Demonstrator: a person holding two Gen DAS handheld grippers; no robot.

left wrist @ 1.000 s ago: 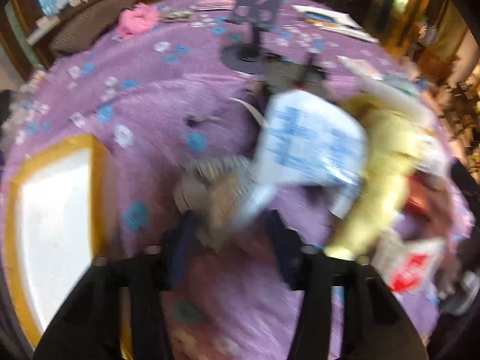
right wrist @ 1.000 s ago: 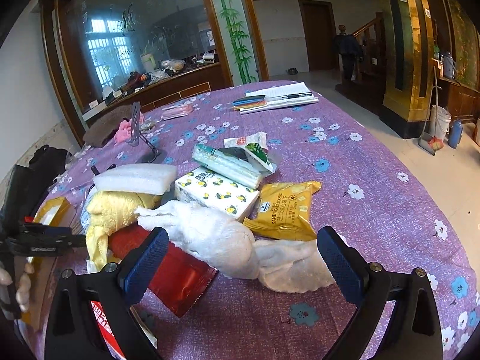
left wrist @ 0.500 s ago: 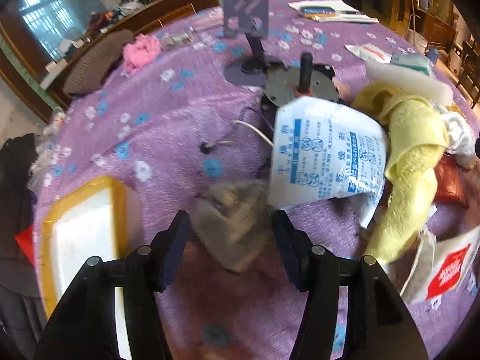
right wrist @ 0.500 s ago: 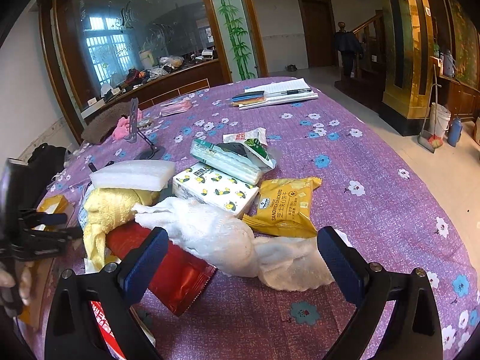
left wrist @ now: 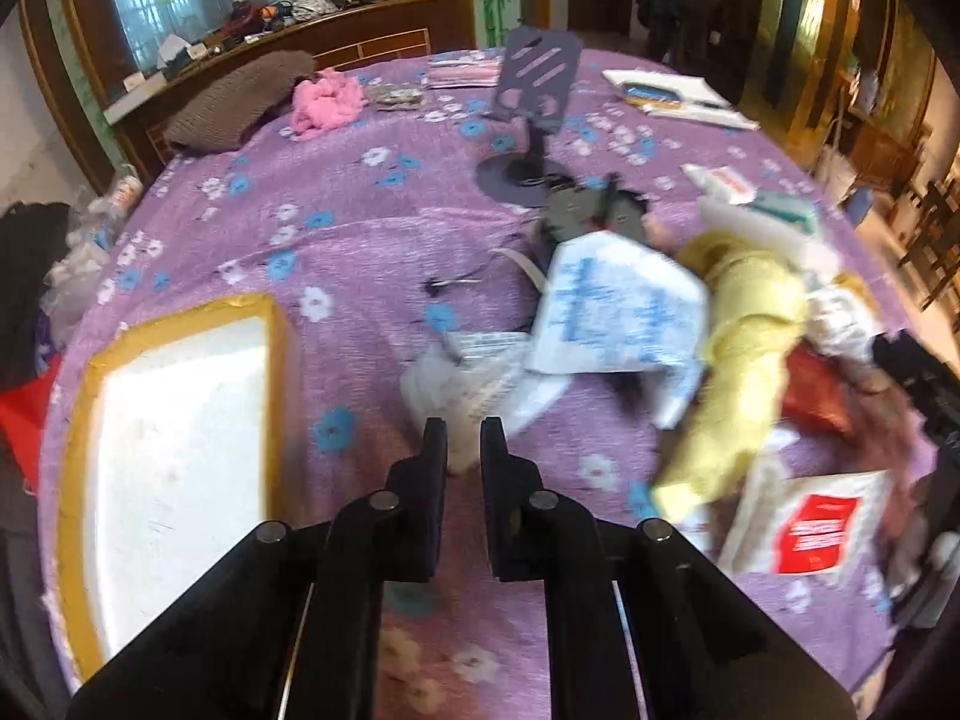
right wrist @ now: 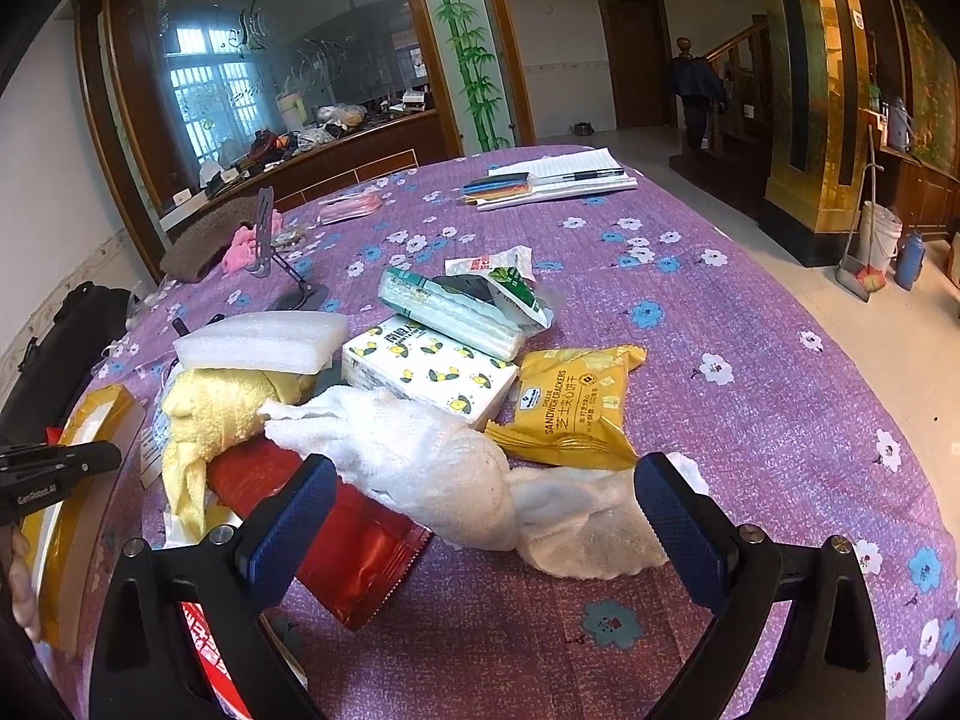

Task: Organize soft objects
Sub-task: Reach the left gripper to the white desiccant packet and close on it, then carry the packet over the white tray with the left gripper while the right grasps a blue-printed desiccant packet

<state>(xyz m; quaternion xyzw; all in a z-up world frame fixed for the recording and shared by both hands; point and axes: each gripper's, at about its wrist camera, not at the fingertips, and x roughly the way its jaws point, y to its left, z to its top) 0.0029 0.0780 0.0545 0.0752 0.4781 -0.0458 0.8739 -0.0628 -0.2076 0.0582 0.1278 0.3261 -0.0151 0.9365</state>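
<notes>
Item: small pale pouch (left wrist: 456,387), light, limp, crinkly; left gripper (left wrist: 463,441) just clamped on its near edge. Right gripper (right wrist: 483,510) gapes, empty, over white towel (right wrist: 456,462).

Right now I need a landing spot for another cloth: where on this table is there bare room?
Bare tablecloth lies right of the cracker packet, out to the table edge, and between the notebook and the green packet. Also between the foam tray and the phone stand. The pile around the yellow towel is crowded.
</notes>
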